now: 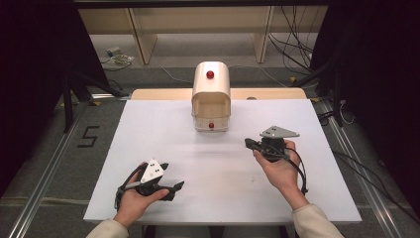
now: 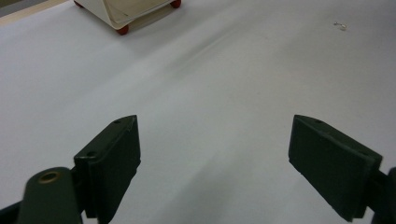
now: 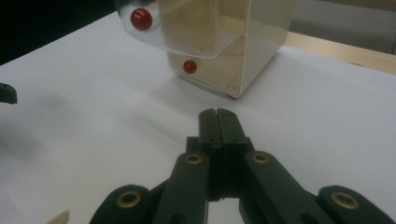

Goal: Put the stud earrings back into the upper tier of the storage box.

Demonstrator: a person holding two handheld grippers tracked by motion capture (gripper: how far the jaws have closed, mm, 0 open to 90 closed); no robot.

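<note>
— From where I'm standing, the left gripper [image 1: 168,179] sits low near the front left of the white table [image 1: 148,124], its jaws spread wide over bare surface with nothing between them.

— And the cream bread-bin-style box [image 1: 211,97]?

— Middle of the table toward the far edge, roll-up lid raised, a red knob on the lid [image 1: 210,75] and another red knob on the little drawer [image 1: 211,125] below. It stands well apart from both tools.

— The right gripper [image 1: 250,144]?

— Jaws pressed together, holding nothing, pointing toward the box from its right front. In the right gripper view the closed tips [image 3: 217,114] aim roughly at the drawer knob [image 3: 189,66].

— So what would you advise?

— I'd guess it's heading for a knob. Open the jaws before arriving, come in level, and straddle the knob squarely so the light box doesn't skid.
</note>
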